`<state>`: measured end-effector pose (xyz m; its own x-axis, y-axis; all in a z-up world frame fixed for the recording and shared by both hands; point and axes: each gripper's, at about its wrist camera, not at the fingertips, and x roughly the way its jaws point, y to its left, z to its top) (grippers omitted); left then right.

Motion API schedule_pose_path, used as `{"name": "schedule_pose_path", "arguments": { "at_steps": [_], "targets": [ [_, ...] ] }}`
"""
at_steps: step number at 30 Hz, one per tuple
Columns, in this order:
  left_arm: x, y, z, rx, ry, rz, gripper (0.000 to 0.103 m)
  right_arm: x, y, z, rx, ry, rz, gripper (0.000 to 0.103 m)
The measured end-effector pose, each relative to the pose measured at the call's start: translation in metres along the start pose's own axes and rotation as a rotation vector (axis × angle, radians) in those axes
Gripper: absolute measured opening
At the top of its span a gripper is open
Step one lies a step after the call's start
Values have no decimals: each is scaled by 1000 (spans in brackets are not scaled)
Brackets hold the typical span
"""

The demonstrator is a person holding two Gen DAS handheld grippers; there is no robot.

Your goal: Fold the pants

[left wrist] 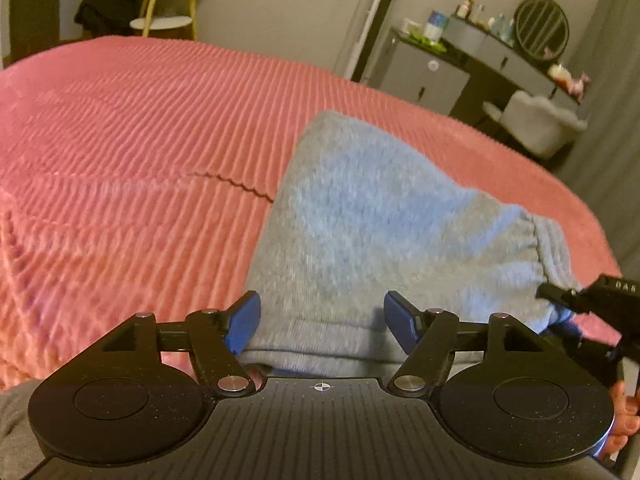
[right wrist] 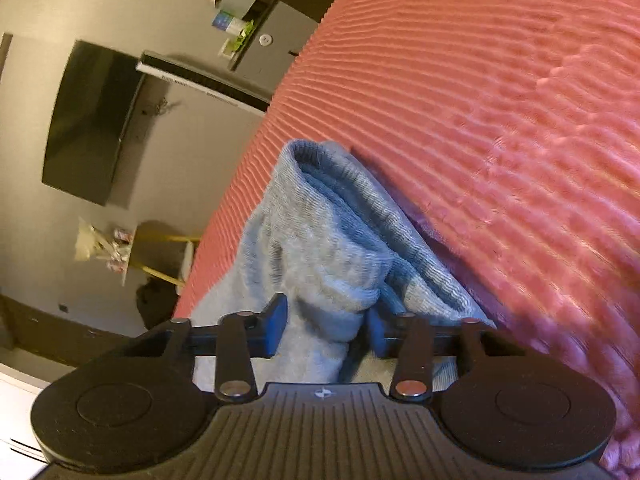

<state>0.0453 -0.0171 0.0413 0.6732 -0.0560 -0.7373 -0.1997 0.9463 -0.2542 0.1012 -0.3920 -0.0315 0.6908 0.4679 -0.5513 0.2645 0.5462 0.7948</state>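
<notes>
The grey pants (left wrist: 360, 216) lie folded in a bundle on the pink ribbed bedspread (left wrist: 140, 140), close to the bed's near edge. The left gripper (left wrist: 322, 326) is spread wide, its blue pads on either side of the folded hem without pinching it. The right gripper (right wrist: 326, 326) has its jaws partly apart with a bunched fold of the pants (right wrist: 320, 240) sitting between the pads; whether it truly pinches the cloth cannot be told. In the left view the right gripper (left wrist: 568, 300) touches the elastic waistband end.
</notes>
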Motion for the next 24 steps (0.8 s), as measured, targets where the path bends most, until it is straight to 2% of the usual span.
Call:
{"name": "schedule_pose_path", "arguments": {
  "at_steps": [5, 9, 12, 13, 16, 17, 20, 22, 23, 24],
  "targets": [
    [-3, -3, 2, 20, 10, 28, 73, -4, 16, -9, -113, -24, -40, 22],
    [-7, -5, 7, 49, -2, 27, 74, -46, 44, -20, -231, -88, 0, 21],
    [-3, -7, 8, 63, -1, 31, 74, -62, 33, -21, -219, -76, 33, 21],
    [0, -8, 8, 62, 7, 40, 74, -59, 27, -22, -233, -65, 11, 21],
    [12, -4, 9, 59, 59, 70, 74, -33, 6, -22, -258, 15, -129, 20],
    [15, -1, 9, 68, 78, 71, 74, -34, 5, -21, -270, 9, -114, 21],
    [18, 7, 12, 90, 102, 72, 75, -42, 16, -15, -333, 31, -107, 31],
    [17, 14, 17, 89, 101, 65, 75, -51, 21, -11, -374, 23, -113, 48],
    [17, 17, 20, 86, 97, 60, 75, -53, 27, -9, -399, 1, -145, 63],
    [17, 20, 24, 81, 92, 44, 75, -60, 28, -5, -430, -28, -178, 67]
  ]
}}
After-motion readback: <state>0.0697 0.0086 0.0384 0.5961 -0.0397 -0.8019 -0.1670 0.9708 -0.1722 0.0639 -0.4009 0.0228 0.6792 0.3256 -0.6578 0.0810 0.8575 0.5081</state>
